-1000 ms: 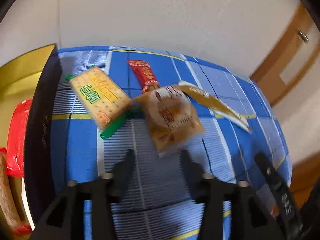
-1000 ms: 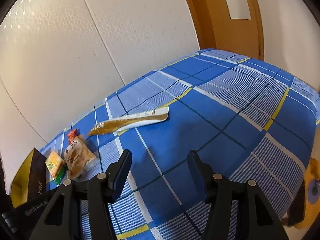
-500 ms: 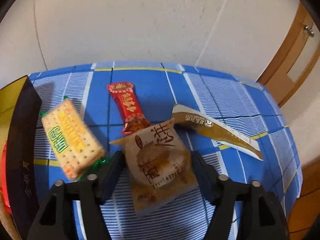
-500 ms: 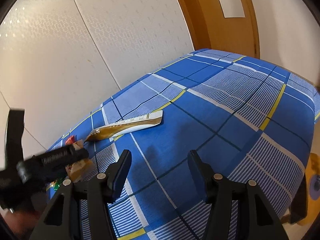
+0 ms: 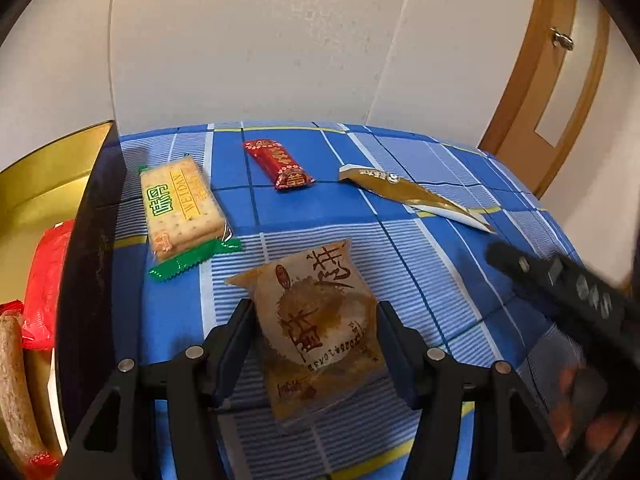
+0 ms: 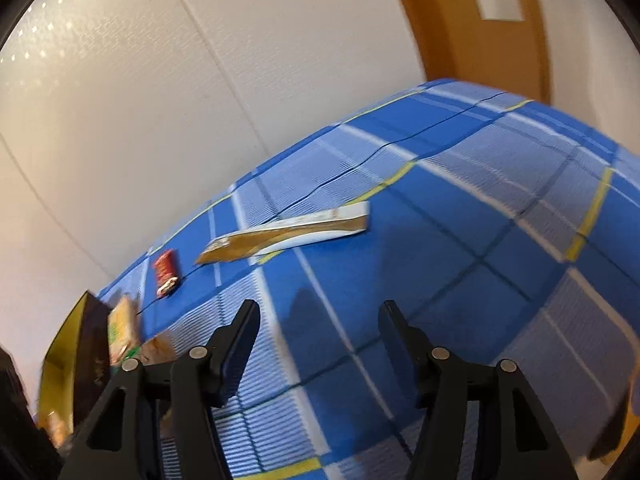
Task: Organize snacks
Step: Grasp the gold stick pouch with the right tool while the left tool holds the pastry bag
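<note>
Checked cloth (image 5: 420, 276); gold sachet (image 5: 412, 196) lengthwise toward door.

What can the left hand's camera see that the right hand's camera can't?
Only the left wrist view shows the brown pastry packet between the open left gripper, and the red packet in the gold box. Only the right wrist view shows the open, empty right gripper. Both show the red candy, gold sachet and blue cloth.
</note>
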Action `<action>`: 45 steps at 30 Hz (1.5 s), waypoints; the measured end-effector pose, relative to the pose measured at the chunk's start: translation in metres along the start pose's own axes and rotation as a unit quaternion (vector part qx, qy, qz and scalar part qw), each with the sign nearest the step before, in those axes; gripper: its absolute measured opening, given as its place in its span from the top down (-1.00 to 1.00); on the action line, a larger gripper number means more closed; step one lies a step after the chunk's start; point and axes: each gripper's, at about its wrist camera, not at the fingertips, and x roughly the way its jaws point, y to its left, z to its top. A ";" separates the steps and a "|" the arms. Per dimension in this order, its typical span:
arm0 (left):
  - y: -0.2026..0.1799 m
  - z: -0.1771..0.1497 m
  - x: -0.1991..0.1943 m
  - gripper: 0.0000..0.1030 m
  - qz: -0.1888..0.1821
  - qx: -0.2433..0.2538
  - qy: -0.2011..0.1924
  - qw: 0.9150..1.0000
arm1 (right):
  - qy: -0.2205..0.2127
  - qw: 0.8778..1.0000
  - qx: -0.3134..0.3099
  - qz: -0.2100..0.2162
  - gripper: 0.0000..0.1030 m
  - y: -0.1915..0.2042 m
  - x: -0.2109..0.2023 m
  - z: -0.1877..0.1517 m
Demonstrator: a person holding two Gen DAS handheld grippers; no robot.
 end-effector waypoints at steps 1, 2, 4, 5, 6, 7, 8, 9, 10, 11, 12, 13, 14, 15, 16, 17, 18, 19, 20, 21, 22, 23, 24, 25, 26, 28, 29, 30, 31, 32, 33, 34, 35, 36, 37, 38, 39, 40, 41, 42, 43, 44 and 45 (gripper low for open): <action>-0.001 -0.002 -0.001 -0.19 -0.001 0.003 -0.003 1.000 | 0.010 1.000 -0.008 0.008 -0.22 0.002 0.005 0.006; -0.002 -0.005 -0.003 -0.20 -0.001 0.011 -0.006 1.000 | 0.016 1.000 -0.020 0.014 -0.22 0.005 0.009 0.013; -0.001 -0.005 -0.003 -0.19 -0.007 0.008 -0.007 1.000 | 0.018 0.997 -0.066 0.017 -0.22 0.016 0.019 0.032; -0.001 -0.005 -0.003 -0.19 -0.008 0.007 -0.007 1.000 | 0.016 0.995 -0.093 0.013 -0.22 0.022 0.023 0.041; -0.001 -0.005 -0.004 -0.19 -0.008 0.007 -0.007 1.000 | 0.013 0.992 -0.122 0.008 -0.22 0.029 0.029 0.052; -0.001 -0.005 -0.004 -0.19 -0.009 0.006 -0.007 1.000 | 0.018 0.989 -0.148 0.008 -0.22 0.035 0.037 0.061; 0.000 -0.005 -0.004 -0.19 -0.011 0.005 -0.007 1.000 | 0.035 0.986 -0.165 0.007 -0.22 0.041 0.049 0.070; 0.000 -0.005 -0.004 -0.19 -0.012 0.004 -0.008 1.000 | 0.052 0.983 -0.175 0.003 -0.22 0.044 0.058 0.077; 0.001 -0.005 -0.005 -0.19 -0.014 0.003 -0.008 1.000 | 0.071 0.980 -0.186 -0.002 -0.22 0.047 0.070 0.082; 0.001 -0.005 -0.005 -0.19 -0.015 0.004 -0.008 1.000 | 0.090 0.977 -0.194 -0.004 -0.22 0.048 0.082 0.084; 0.002 -0.005 -0.005 -0.19 -0.017 0.005 -0.007 1.000 | 0.103 0.975 -0.197 -0.006 -0.22 0.049 0.089 0.085; 0.002 -0.005 -0.005 -0.19 -0.018 0.005 -0.007 1.000 | 0.114 0.974 -0.194 -0.003 -0.22 0.047 0.095 0.085; 0.003 -0.005 -0.005 -0.19 -0.021 0.006 -0.007 1.000 | 0.120 0.976 -0.180 0.008 -0.23 0.045 0.095 0.085; 0.004 -0.005 -0.004 -0.19 -0.023 0.006 -0.007 1.000 | 0.129 0.979 -0.154 0.026 -0.23 0.040 0.093 0.084; 0.005 -0.005 -0.004 -0.19 -0.025 0.005 -0.007 1.000 | 0.132 0.980 -0.141 0.036 -0.23 0.036 0.090 0.082; 0.005 -0.005 -0.004 -0.19 -0.026 0.004 -0.007 1.000 | 0.136 0.980 -0.135 0.047 -0.24 0.034 0.084 0.076; 0.005 -0.005 -0.004 -0.19 -0.026 0.004 -0.007 1.000 | 0.138 0.979 -0.138 0.054 -0.24 0.036 0.080 0.071; 0.005 -0.005 -0.004 -0.19 -0.026 0.004 -0.008 1.000 | 0.142 0.976 -0.151 0.060 -0.24 0.039 0.074 0.064; 0.005 -0.005 -0.004 -0.19 -0.027 0.004 -0.008 1.000 | 0.147 0.972 -0.171 0.060 -0.23 0.045 0.070 0.057; 0.005 -0.005 -0.004 -0.19 -0.027 0.004 -0.008 1.000 | 0.150 0.969 -0.188 0.058 -0.23 0.051 0.068 0.052; 0.005 -0.005 -0.004 -0.19 -0.027 0.004 -0.008 1.000 | 0.152 0.965 -0.209 0.053 -0.23 0.059 0.066 0.048; 0.005 -0.005 -0.004 -0.19 -0.027 0.004 -0.008 1.000 | 0.150 0.962 -0.224 0.049 -0.23 0.066 0.066 0.045; 0.005 -0.005 -0.004 -0.19 -0.027 0.004 -0.008 1.000 | 0.148 0.961 -0.229 0.045 -0.23 0.070 0.067 0.045; 0.005 -0.006 -0.005 -0.19 -0.027 0.005 -0.008 1.000 | 0.145 0.961 -0.233 0.038 -0.23 0.074 0.070 0.046; 0.005 -0.006 -0.005 -0.19 -0.028 0.005 -0.007 1.000 | 0.143 0.962 -0.232 0.031 -0.22 0.078 0.074 0.047; 0.005 -0.006 -0.006 -0.19 -0.029 0.006 -0.007 1.000 | 0.139 0.964 -0.224 0.021 -0.21 0.080 0.084 0.049; 0.005 -0.006 -0.006 -0.19 -0.028 0.006 -0.007 1.000 | 0.133 0.966 -0.222 0.017 -0.04 0.080 0.087 0.049; 0.005 -0.006 -0.006 -0.19 -0.028 0.006 -0.007 1.000 | 0.122 0.967 -0.225 0.011 0.07 0.081 0.088 0.050; 0.005 -0.006 -0.006 -0.19 -0.029 0.006 -0.007 1.000 | 0.112 0.966 -0.235 -0.007 0.39 0.083 0.088 0.048; 0.005 -0.006 -0.006 -0.19 -0.029 0.006 -0.007 1.000 | 0.104 0.964 -0.242 -0.019 0.41 0.084 0.087 0.046; 0.005 -0.006 -0.006 -0.19 -0.029 0.006 -0.007 1.000 | 0.103 0.966 -0.236 -0.017 0.43 0.083 0.084 0.046; 0.005 -0.006 -0.006 -0.19 -0.029 0.006 -0.007 1.000 | 0.102 0.968 -0.227 -0.016 0.47 0.080 0.082 0.045; 0.005 -0.006 -0.006 -0.20 -0.029 0.006 -0.007 1.000 | 0.099 0.972 -0.213 -0.016 0.50 0.075 0.077 0.044; 0.005 -0.006 -0.006 -0.20 -0.029 0.006 -0.007 1.000 | 0.096 0.974 -0.203 -0.017 0.51 0.069 0.073 0.044; 0.005 -0.006 -0.006 -0.21 -0.029 0.005 -0.007 1.000 | 0.089 0.978 -0.189 -0.015 0.53 0.062 0.067 0.041; 0.005 -0.006 -0.006 -0.21 -0.030 0.005 -0.007 1.000 | 0.082 0.982 -0.172 -0.011 0.53 0.054 0.060 0.037; 0.005 -0.006 -0.006 -0.22 -0.031 0.005 -0.007 0.999 | 0.077 0.985 -0.157 -0.005 0.54 0.047 0.053 0.033; 0.004 -0.006 -0.006 -0.23 -0.032 0.005 -0.007 0.999 | 0.070 0.988 -0.138 0.005 0.54 0.039 0.044 0.027; 0.004 -0.006 -0.006 -0.23 -0.032 0.005 -0.006 0.999 | 0.063 0.991 -0.118 0.014 0.55 0.032 0.035 0.021; 0.004 -0.006 -0.006 -0.23 -0.033 0.005 -0.006 0.999 | 0.056 0.993 -0.100 0.024 0.55 0.025 0.027 0.015; 0.004 -0.006 -0.007 -0.23 -0.033 0.005 -0.006 0.999 | 0.051 0.995 -0.086 0.031 0.55 0.019 0.022 0.011; 0.004 -0.006 -0.007 -0.23 -0.033 0.005 -0.006 0.999 | 0.047 0.996 -0.072 0.036 0.55 0.014 0.017 0.007; 0.004 -0.006 -0.006 -0.23 -0.033 0.005 -0.006 0.999 | 0.046 0.996 -0.058 0.040 0.55 0.011 0.011 0.003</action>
